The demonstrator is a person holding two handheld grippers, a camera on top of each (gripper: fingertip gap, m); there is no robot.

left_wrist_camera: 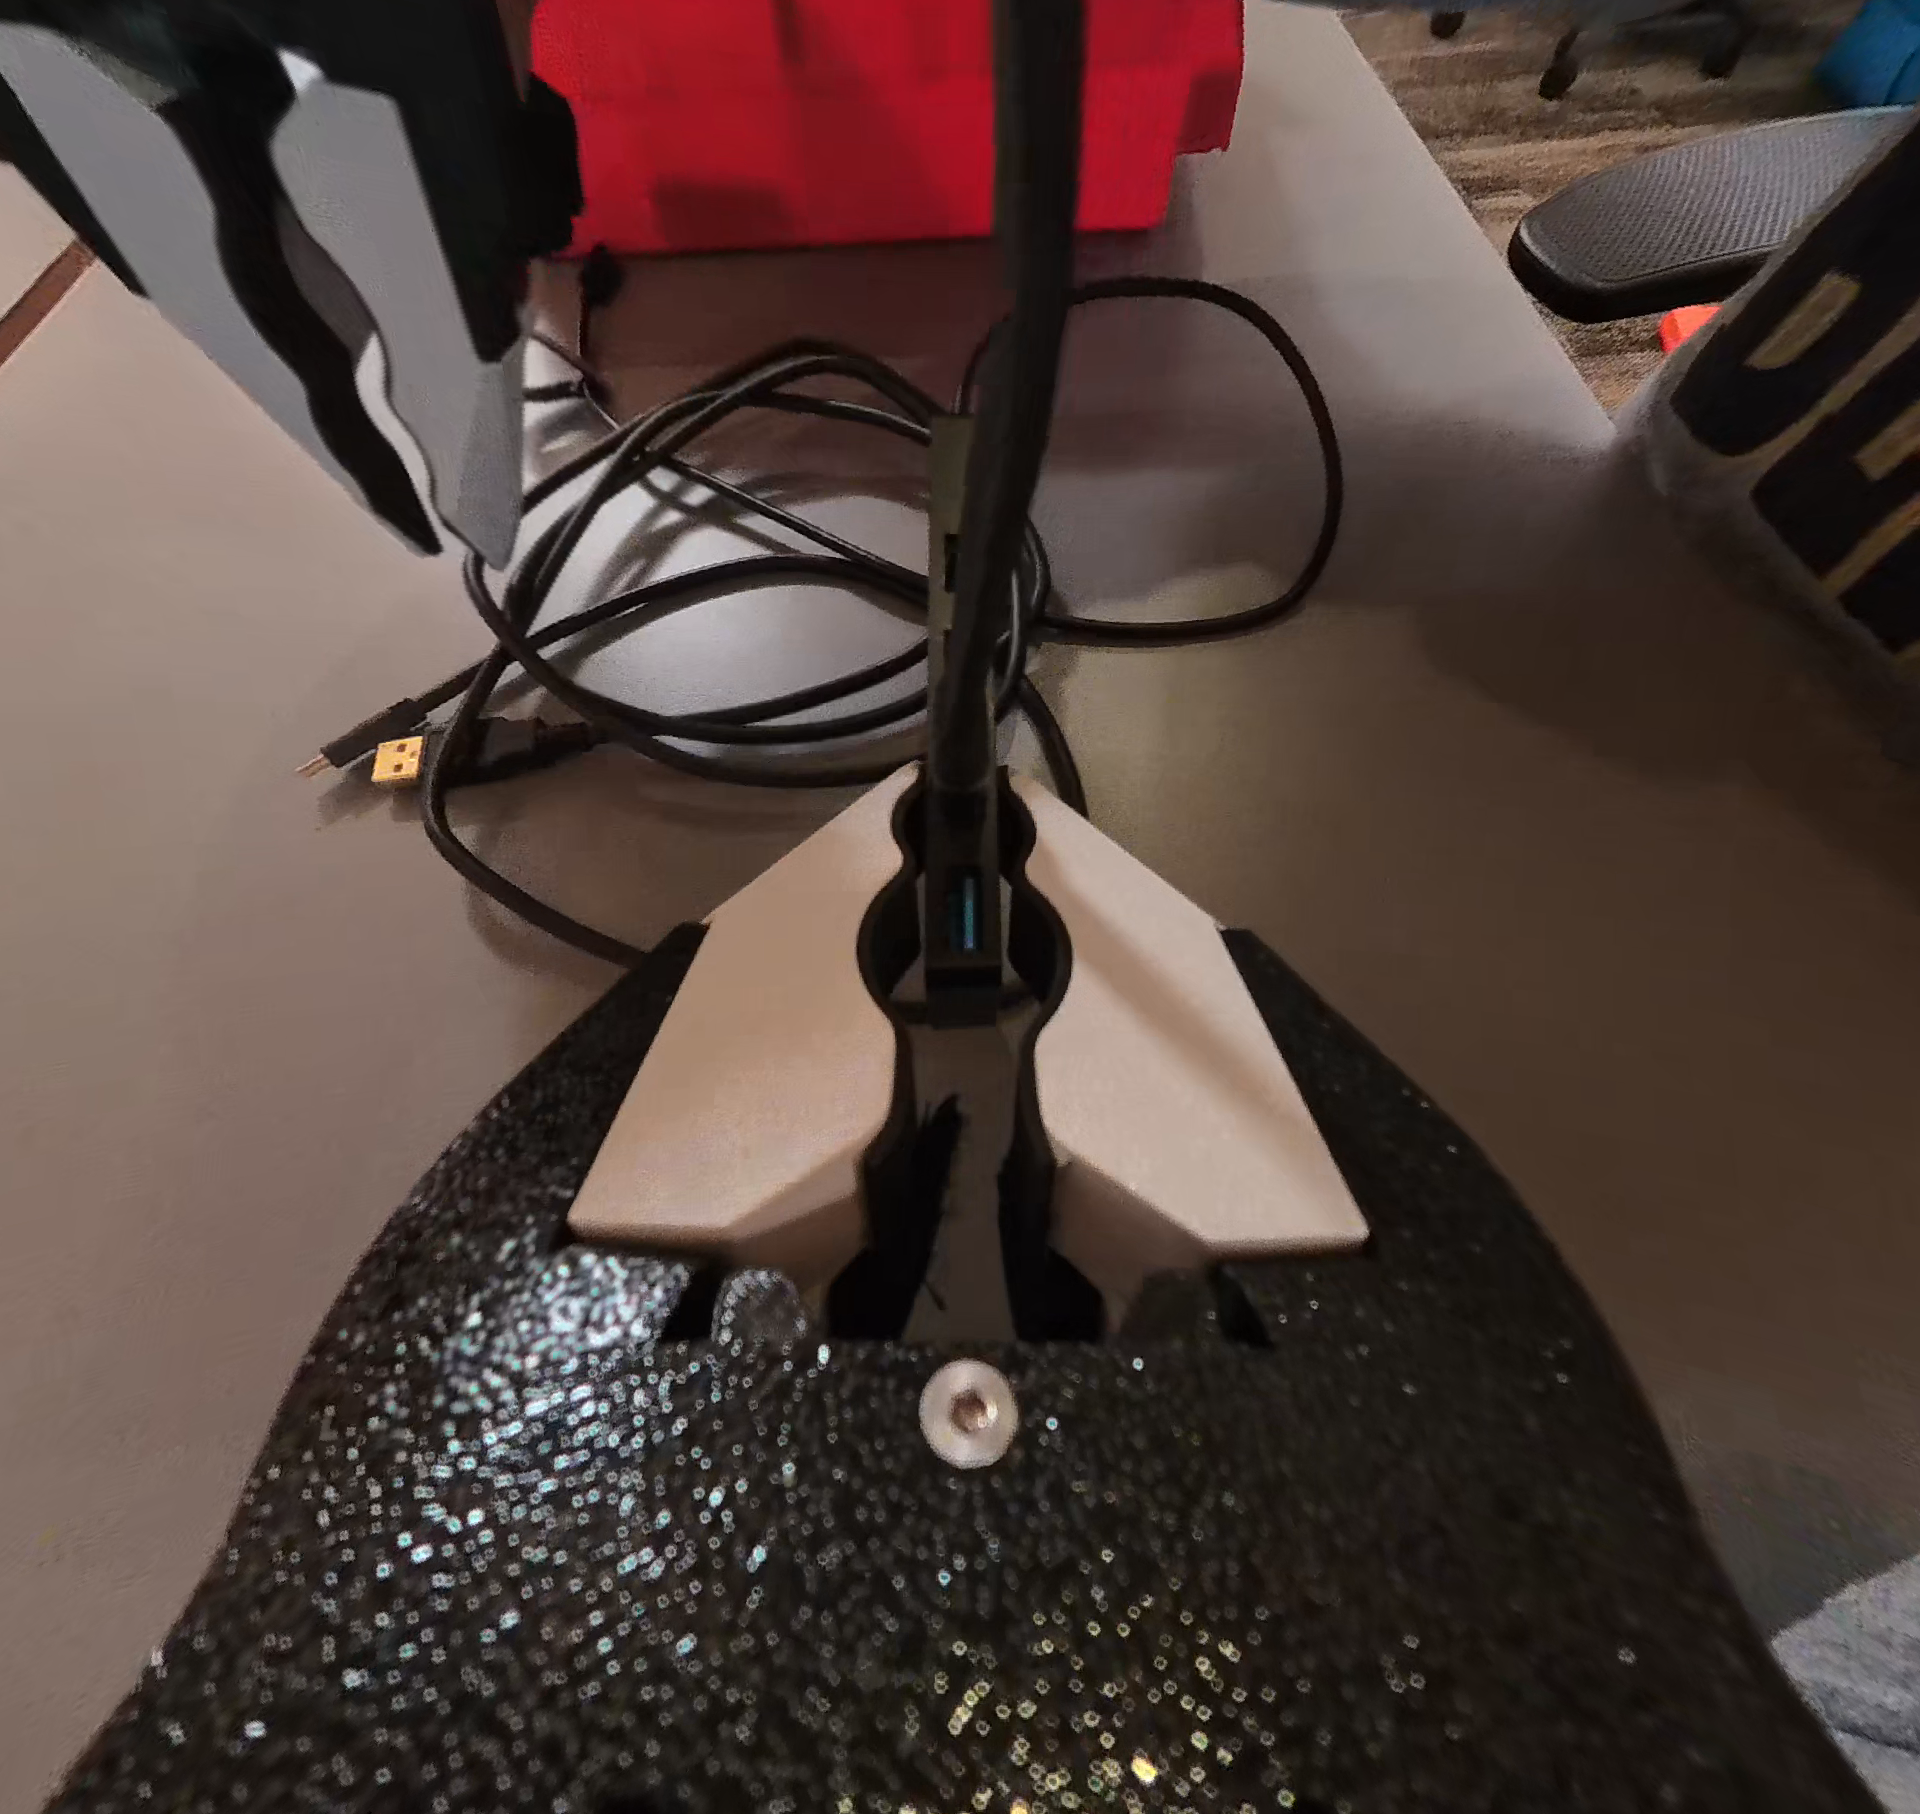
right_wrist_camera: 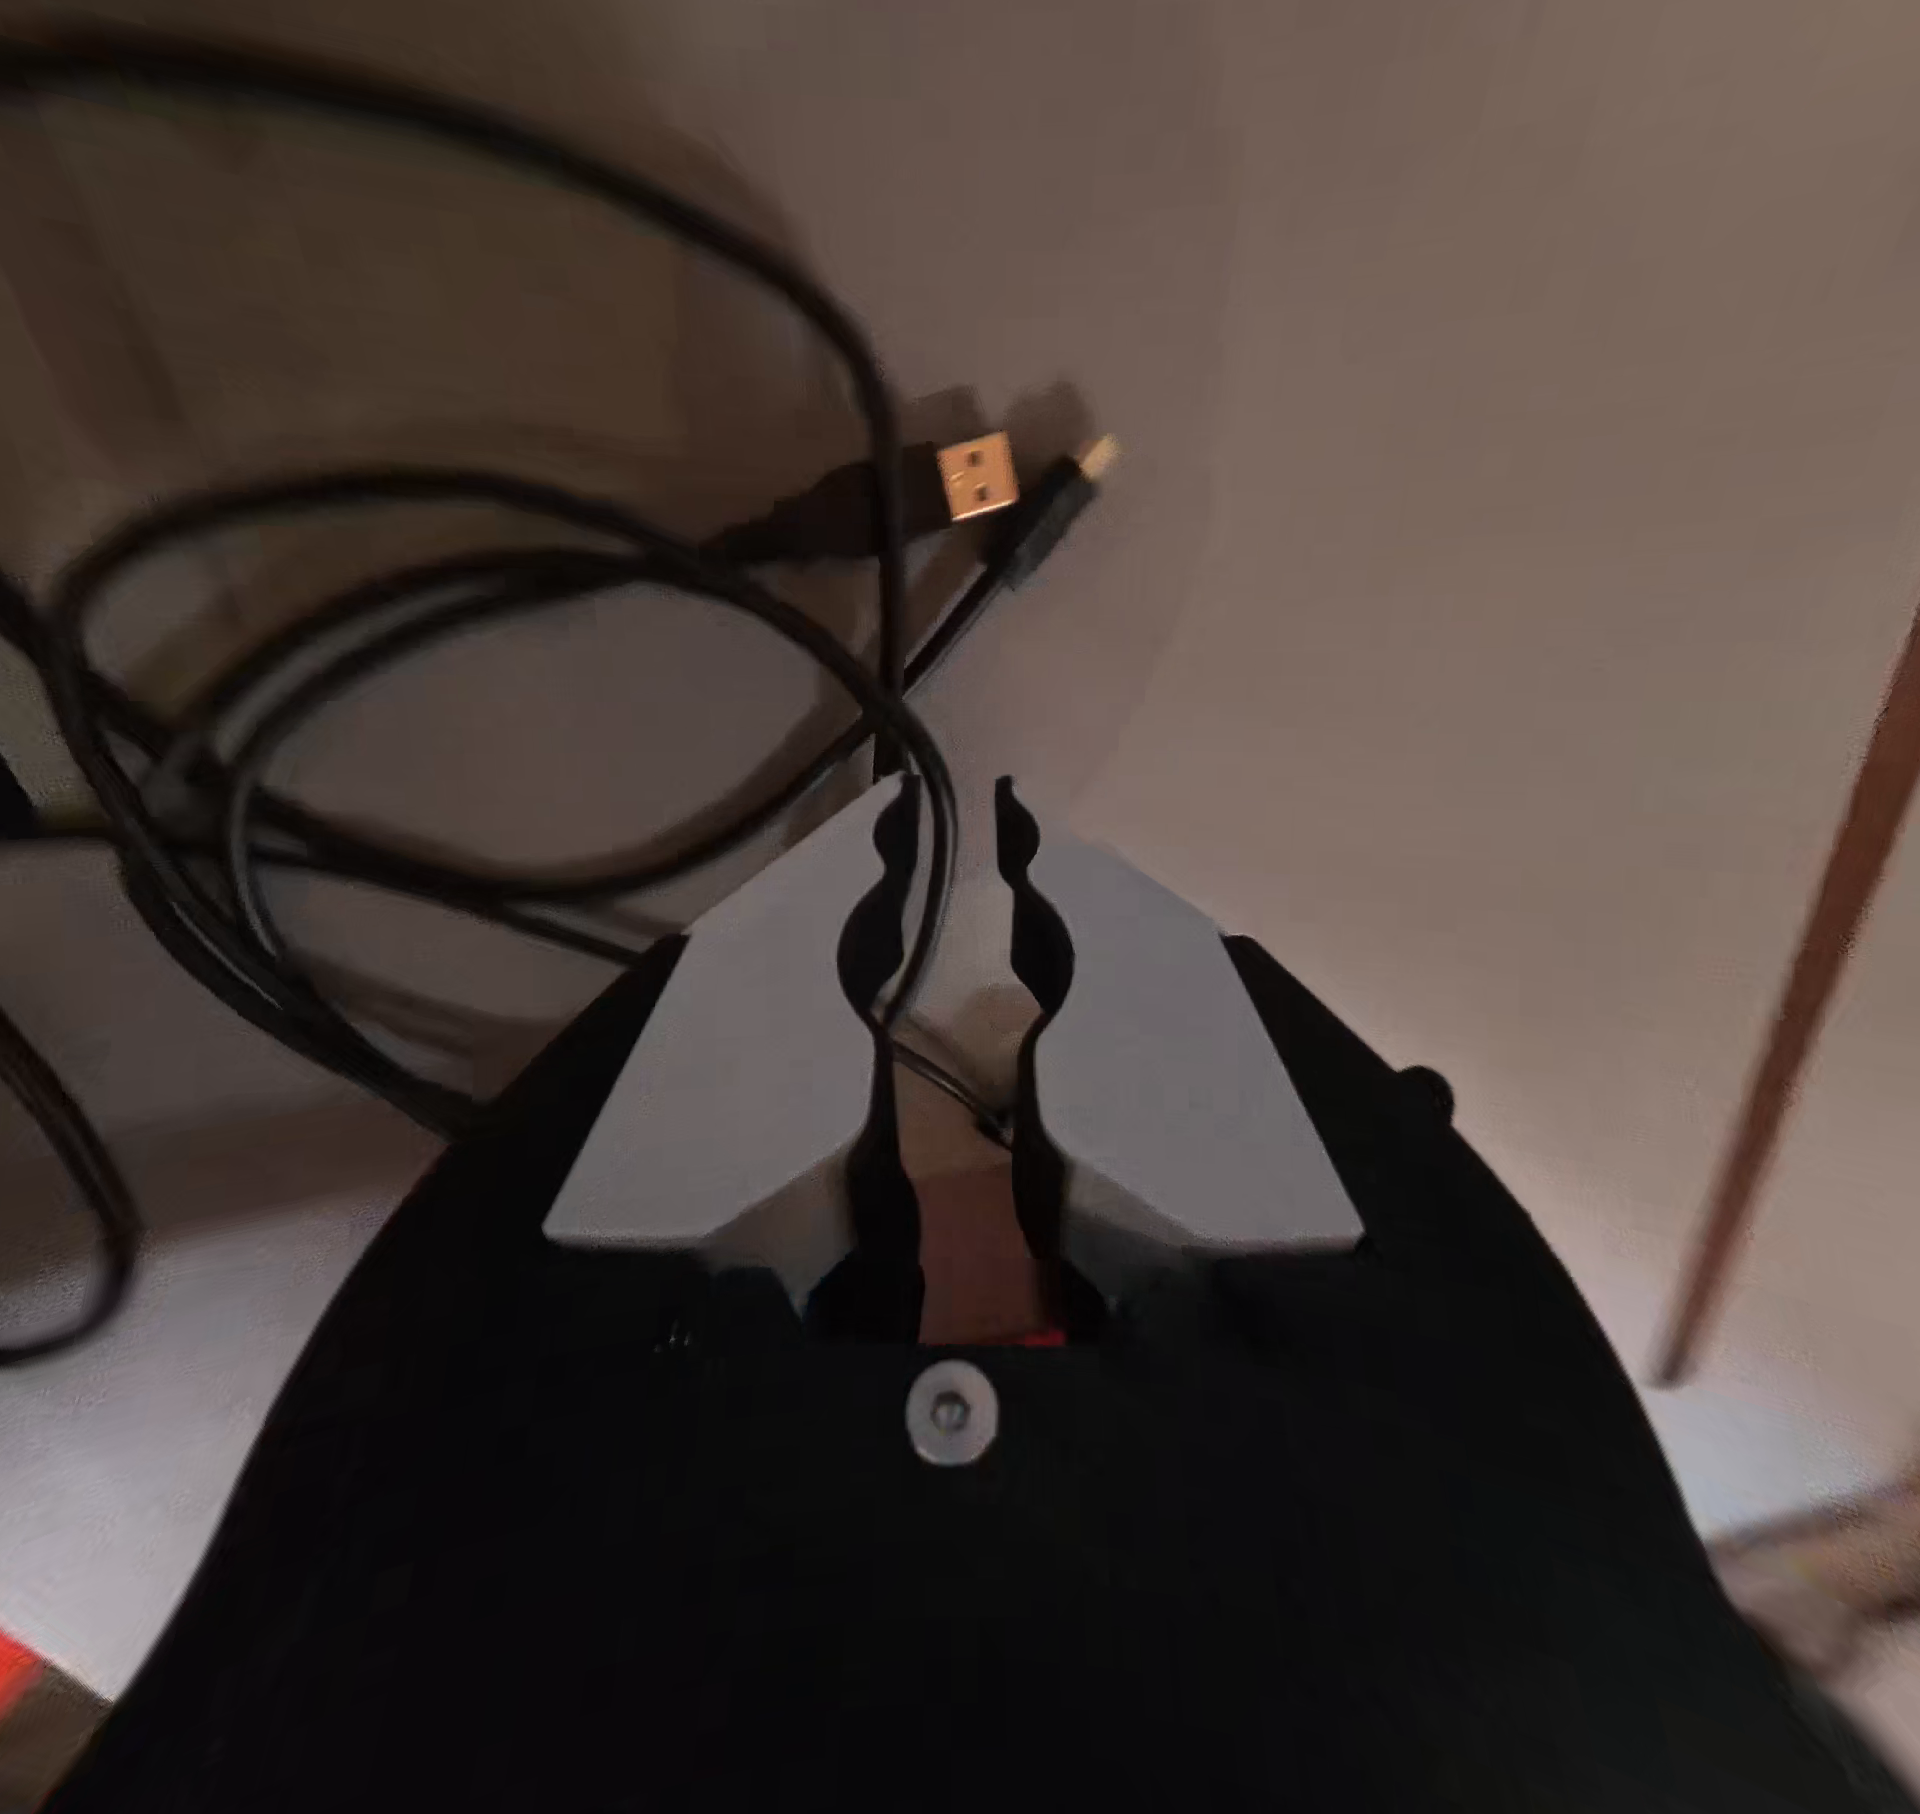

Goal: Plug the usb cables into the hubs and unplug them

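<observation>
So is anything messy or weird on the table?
Yes. The black cables lie in a tangled heap of overlapping loops on the table, so pulling one plug may drag the rest. The gold USB plug lies loose, plugged into nothing. The left gripper holds the hub up off the table.

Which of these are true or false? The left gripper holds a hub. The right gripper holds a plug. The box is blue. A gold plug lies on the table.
1. The left gripper holds a USB hub: true.
2. The right gripper holds a plug: false, it is open and holds nothing.
3. The box is blue: false, it is red.
4. A gold USB plug lies on the table: true.
</observation>
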